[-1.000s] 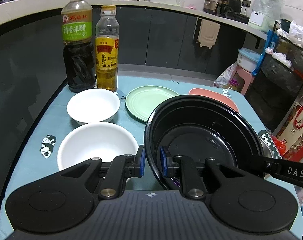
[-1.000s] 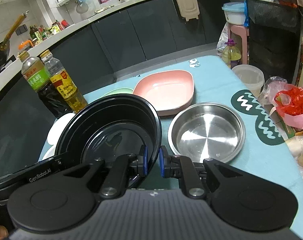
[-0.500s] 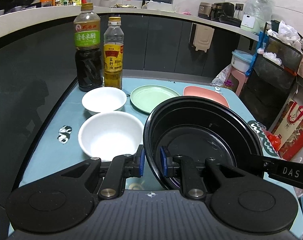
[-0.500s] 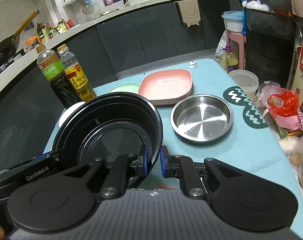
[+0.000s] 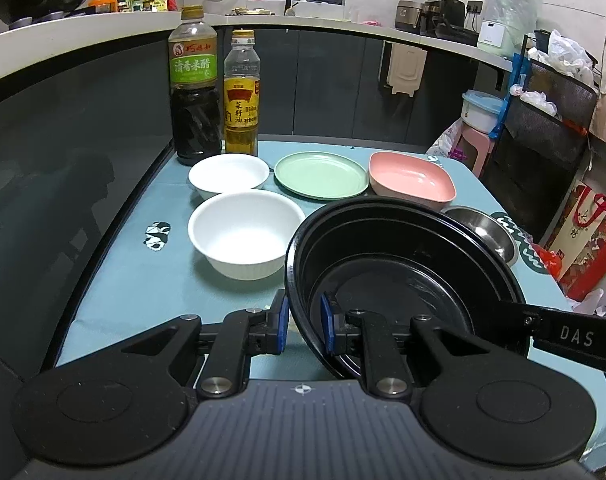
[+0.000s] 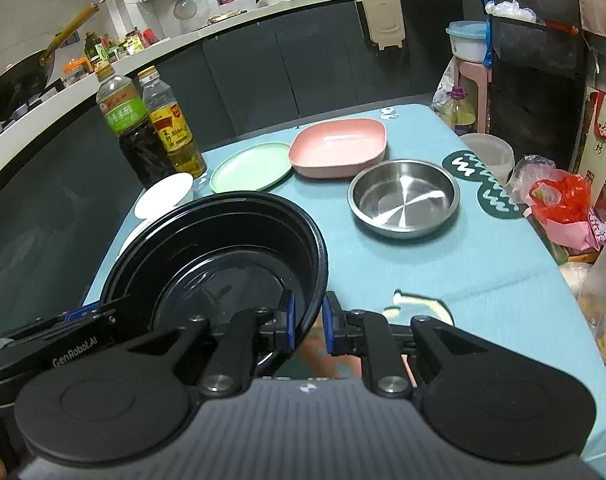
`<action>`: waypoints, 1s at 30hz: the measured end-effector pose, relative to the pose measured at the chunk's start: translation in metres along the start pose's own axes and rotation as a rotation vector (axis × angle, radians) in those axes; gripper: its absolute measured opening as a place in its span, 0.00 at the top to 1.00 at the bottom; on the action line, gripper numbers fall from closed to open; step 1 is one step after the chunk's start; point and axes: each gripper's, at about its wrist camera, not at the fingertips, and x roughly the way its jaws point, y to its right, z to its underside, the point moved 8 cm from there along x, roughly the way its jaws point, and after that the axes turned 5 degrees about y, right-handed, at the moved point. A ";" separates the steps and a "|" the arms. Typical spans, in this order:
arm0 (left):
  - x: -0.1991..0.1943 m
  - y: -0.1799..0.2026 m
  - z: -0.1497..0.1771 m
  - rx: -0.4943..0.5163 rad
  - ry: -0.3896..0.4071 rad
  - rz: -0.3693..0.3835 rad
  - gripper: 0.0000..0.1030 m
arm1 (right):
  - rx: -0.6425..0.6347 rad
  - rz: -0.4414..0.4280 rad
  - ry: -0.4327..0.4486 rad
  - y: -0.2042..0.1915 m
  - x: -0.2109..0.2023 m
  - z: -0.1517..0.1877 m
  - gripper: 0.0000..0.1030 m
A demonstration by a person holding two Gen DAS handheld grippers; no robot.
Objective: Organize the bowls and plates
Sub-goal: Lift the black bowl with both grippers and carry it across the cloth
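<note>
While the bowl (image 5: 403,264) hung over the table's (image 5: 123,280) near edge, both grippers held its rim | left gripper (image 5: 303,322): clamped | right gripper (image 6: 307,320): jaws had just been opening, rim between | handling: likely light, stiff, slick; rim suited gripping

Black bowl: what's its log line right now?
object: black bowl | left gripper: shut on rim | right gripper: jaws just opening, rim between
</note>
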 end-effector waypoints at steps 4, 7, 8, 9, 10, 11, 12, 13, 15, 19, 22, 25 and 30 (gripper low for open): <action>-0.006 -0.002 0.005 0.004 0.004 -0.003 0.85 | -0.006 0.001 -0.007 -0.003 -0.003 0.007 0.84; -0.007 -0.004 0.009 0.005 -0.001 -0.007 0.85 | -0.009 0.002 -0.014 -0.004 -0.004 0.013 0.84; -0.007 -0.005 0.011 0.005 -0.002 -0.008 0.85 | -0.009 0.002 -0.016 -0.004 -0.004 0.014 0.84; -0.007 -0.005 0.012 0.006 -0.004 -0.008 0.85 | -0.010 0.003 -0.019 -0.004 -0.003 0.015 0.84; -0.008 -0.004 0.014 0.008 -0.006 -0.008 0.85 | -0.010 0.006 -0.021 -0.005 -0.003 0.017 0.84; -0.007 -0.005 0.015 0.009 -0.009 -0.008 0.85 | -0.010 0.008 -0.024 -0.005 -0.002 0.018 0.84; -0.007 -0.005 0.017 0.011 -0.012 -0.009 0.85 | -0.010 0.010 -0.027 -0.005 -0.001 0.019 0.84; -0.007 -0.005 0.019 0.013 -0.015 -0.009 0.85 | -0.010 0.012 -0.030 -0.006 -0.001 0.020 0.84; -0.006 -0.006 0.023 0.015 -0.021 -0.011 0.85 | -0.012 0.016 -0.035 -0.006 0.000 0.022 0.84; -0.003 -0.007 0.029 0.015 -0.037 -0.012 0.85 | -0.014 0.020 -0.046 -0.006 0.003 0.026 0.84; -0.001 -0.008 0.033 0.014 -0.046 -0.014 0.84 | -0.014 0.022 -0.055 -0.006 0.005 0.029 0.84; 0.000 -0.009 0.036 0.014 -0.055 -0.014 0.84 | -0.014 0.025 -0.066 -0.006 0.008 0.033 0.84; 0.006 -0.014 0.043 -0.005 -0.099 -0.015 0.82 | -0.003 0.015 -0.086 -0.006 0.013 0.037 0.83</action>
